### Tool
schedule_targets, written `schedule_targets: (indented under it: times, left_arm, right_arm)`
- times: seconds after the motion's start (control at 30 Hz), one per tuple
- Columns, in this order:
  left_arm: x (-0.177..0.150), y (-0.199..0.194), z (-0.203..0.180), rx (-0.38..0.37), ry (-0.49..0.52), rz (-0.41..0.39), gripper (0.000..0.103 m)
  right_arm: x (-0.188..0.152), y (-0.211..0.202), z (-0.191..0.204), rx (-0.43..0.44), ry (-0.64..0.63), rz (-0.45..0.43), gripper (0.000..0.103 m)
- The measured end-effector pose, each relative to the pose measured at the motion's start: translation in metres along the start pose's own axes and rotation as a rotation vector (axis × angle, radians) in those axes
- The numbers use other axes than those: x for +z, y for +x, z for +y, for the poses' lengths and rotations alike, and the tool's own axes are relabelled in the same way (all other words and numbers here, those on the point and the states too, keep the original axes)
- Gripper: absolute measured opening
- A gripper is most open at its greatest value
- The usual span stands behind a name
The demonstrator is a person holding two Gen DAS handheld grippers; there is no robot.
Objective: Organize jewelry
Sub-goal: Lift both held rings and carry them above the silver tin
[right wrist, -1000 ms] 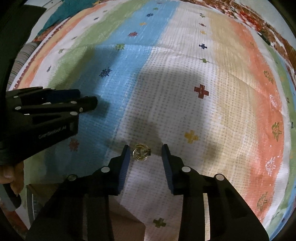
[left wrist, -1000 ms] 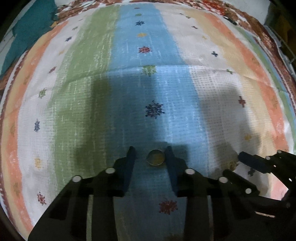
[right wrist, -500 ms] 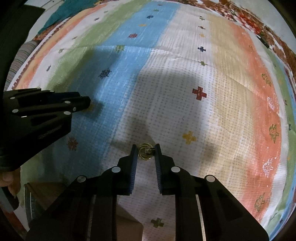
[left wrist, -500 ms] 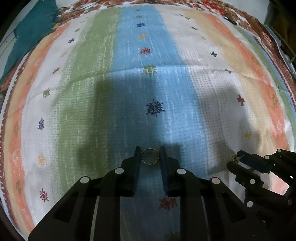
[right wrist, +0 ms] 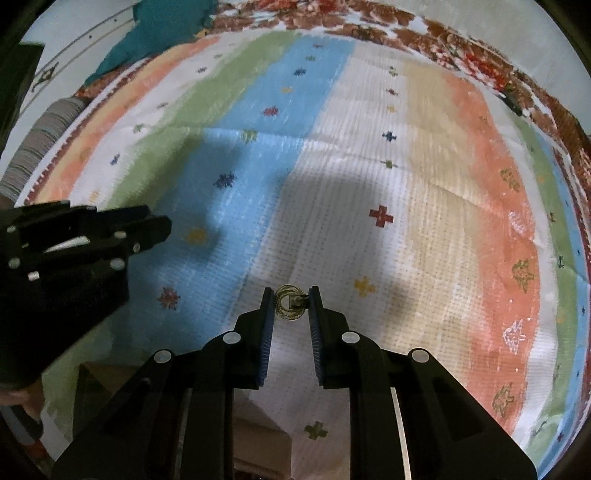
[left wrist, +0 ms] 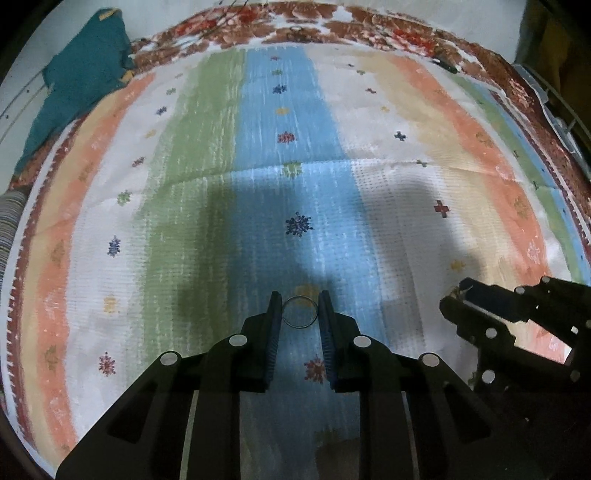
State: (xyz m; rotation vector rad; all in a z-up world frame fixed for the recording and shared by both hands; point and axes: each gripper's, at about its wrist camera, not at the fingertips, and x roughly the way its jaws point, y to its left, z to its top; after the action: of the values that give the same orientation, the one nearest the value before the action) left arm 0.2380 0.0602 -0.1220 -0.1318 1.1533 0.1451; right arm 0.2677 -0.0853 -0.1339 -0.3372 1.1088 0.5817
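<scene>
A thin plain ring (left wrist: 299, 312) is pinched between the tips of my left gripper (left wrist: 298, 307), held a little above the blue stripe of the striped cloth (left wrist: 288, 110). In the right wrist view a gold ornate ring (right wrist: 289, 303) with a small stone sits clamped between the blue pads of my right gripper (right wrist: 289, 301), over the white stripe. Each gripper shows in the other's view: the right gripper (left wrist: 456, 297) at lower right, the left gripper (right wrist: 159, 225) at left, both shut.
The striped cloth (right wrist: 406, 147) covers the whole work surface, bordered by a red-brown floral fabric (left wrist: 332, 26). A teal cloth (left wrist: 81, 74) lies at the far left corner. Cardboard (right wrist: 258, 435) shows under the cloth's near edge.
Both grippers closed on their rings, which lay on the cloth between open fingers a second ago. Both have since risen, lifting the rings off the cloth.
</scene>
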Motion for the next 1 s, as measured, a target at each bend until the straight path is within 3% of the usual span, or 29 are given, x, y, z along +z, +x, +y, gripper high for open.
schedule_targets:
  times: [0.27, 1.0]
  left_arm:
    - [-0.003, -0.035, -0.009, -0.023, 0.023, -0.082, 0.019]
    - [-0.035, -0.110, -0.018, -0.055, 0.028, -0.276, 0.020]
  right_arm:
    - [0.001, -0.032, 0.000, -0.011, 0.019, -0.123, 0.019]
    - [-0.019, -0.088, 0.006, 0.015, 0.060, -0.285, 0.019]
